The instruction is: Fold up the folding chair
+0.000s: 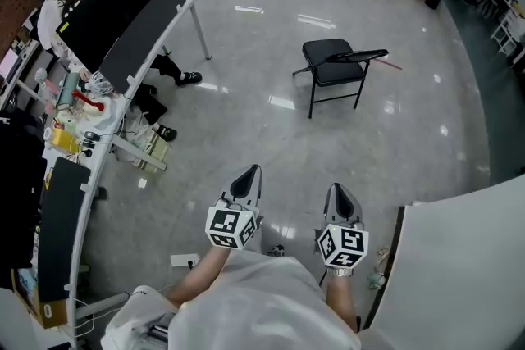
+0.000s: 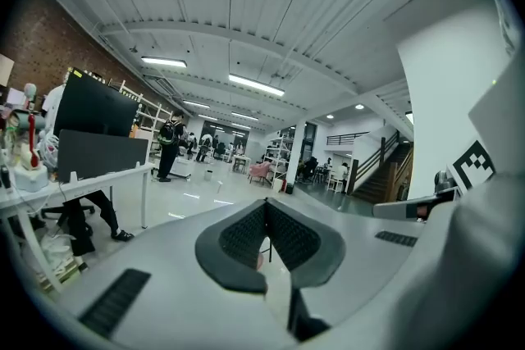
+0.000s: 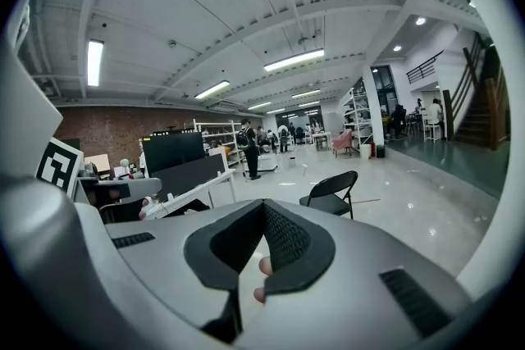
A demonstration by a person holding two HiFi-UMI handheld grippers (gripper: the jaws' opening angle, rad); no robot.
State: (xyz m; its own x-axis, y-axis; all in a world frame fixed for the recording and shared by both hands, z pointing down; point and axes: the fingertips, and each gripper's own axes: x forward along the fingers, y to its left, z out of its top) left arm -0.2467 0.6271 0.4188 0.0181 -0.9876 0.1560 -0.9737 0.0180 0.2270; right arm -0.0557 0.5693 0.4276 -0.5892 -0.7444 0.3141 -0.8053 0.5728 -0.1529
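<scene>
- The floor lies open between the person and the chair, so I judge the step in hand to be the approach: walk straight up and stop within easy reach of the seat.
- The folding chair stands unfolded well ahead (seat down, legs spread), apart from the long desk.
- Both forearms reach forward from the body, side by side, the grippers tipped slightly down toward the chair.
- The left gripper and the right gripper are each clenched on nothing.
</scene>
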